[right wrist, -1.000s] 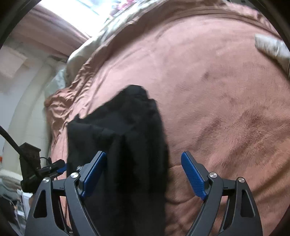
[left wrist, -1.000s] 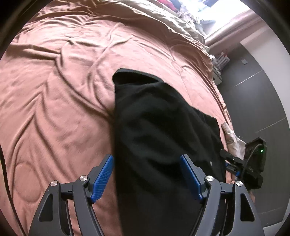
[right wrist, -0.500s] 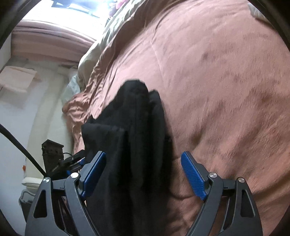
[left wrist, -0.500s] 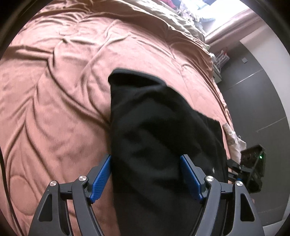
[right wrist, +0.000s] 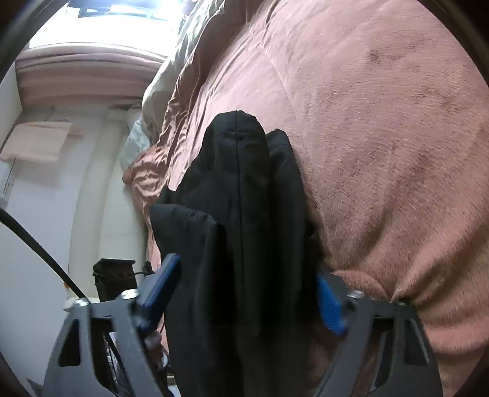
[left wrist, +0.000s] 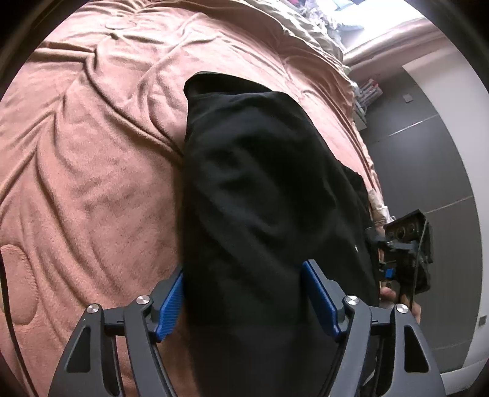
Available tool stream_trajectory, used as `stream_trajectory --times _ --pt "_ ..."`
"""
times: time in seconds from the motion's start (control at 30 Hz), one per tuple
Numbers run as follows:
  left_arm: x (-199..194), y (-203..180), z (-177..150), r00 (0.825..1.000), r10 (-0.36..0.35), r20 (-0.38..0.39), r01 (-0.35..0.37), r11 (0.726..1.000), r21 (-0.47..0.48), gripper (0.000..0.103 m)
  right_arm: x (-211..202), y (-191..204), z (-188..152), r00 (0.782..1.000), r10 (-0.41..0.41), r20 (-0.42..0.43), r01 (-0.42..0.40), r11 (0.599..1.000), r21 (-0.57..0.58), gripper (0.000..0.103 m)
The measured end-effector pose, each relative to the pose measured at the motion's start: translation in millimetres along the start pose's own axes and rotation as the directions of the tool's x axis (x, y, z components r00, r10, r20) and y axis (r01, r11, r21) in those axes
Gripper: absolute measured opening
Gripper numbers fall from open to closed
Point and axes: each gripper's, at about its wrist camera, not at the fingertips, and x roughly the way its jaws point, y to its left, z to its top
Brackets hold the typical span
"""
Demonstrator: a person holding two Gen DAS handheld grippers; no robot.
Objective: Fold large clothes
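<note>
A black garment [left wrist: 259, 168], folded lengthwise into a long strip, lies on the brown bedspread [left wrist: 91, 183]. My left gripper [left wrist: 244, 271] straddles its near end; the jaws are closing slightly, and the cloth fills the gap between the blue pads without being squeezed. In the right wrist view the garment [right wrist: 238, 183] runs away from me in bunched folds. My right gripper [right wrist: 247, 268] is closing around it, fingers blurred, cloth between the pads but not clamped. The right gripper's body [left wrist: 403, 244] shows at the bed's edge in the left wrist view.
The brown bedspread [right wrist: 382, 137] spreads wide to the right of the garment. A beige duvet [left wrist: 305, 27] is heaped at the far end under a bright window. A grey wall [left wrist: 428, 152] runs beside the bed. A black cable [right wrist: 36, 238] crosses the white wall.
The right gripper has dropped lower and closer over the garment, and its jaws have narrowed around the cloth. The left gripper has barely moved; its pads sit slightly closer together.
</note>
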Motion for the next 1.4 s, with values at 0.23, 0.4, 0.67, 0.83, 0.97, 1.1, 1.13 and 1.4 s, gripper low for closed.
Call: stream_trajectory --times 0.23,0.4,0.67,0.83,0.97,1.1,1.13,1.4 --pt "-13.1 -16.6 -3.9 0.998 0.042 0.039 -0.042 0.999 0.007 0.043 -10.1 3.5 -11.9 1.0 0.014 0.018 -0.014 1.0 -0.009 0.017" --pt "-32.9 -30.0 -11.5 0.997 0.035 0.072 -0.036 0.999 0.016 0.034 -18.3 30.0 -26.9 0.998 -0.011 0.056 0.015 0.998 -0.064 0.015" --pt "-72.6 -55.8 -33.6 0.991 0.005 0.137 -0.012 0.999 0.047 0.03 -41.1 50.9 -53.9 0.995 0.006 0.104 0.005 0.994 -0.106 0.015" --pt "-99.8 -67.9 -49.3 0.983 -0.031 0.181 0.02 0.998 0.06 0.027 -55.8 64.7 -68.1 0.992 0.014 0.127 0.004 0.99 -0.143 0.015" --pt "-122.5 -78.5 -61.8 0.974 -0.06 0.218 0.044 0.996 0.076 0.024 -73.2 82.1 -85.6 0.989 0.013 0.145 0.014 0.982 -0.186 0.015" --pt "-155.7 -88.9 -75.9 0.961 -0.085 0.265 0.062 0.994 0.095 0.024 -89.8 106.4 -107.7 0.986 0.031 0.164 0.01 0.971 -0.24 0.015" --pt "-164.8 -92.4 -79.2 0.957 -0.089 0.277 0.063 0.993 0.102 0.024 -92.8 111.4 -112.2 0.985 0.036 0.167 0.008 0.968 -0.251 0.015" --pt "-261.0 -99.9 -115.3 0.911 -0.102 0.398 0.054 0.99 0.131 0.024 -104.6 180.9 -161.7 0.98 0.102 0.173 -0.03 0.926 -0.377 0.015"
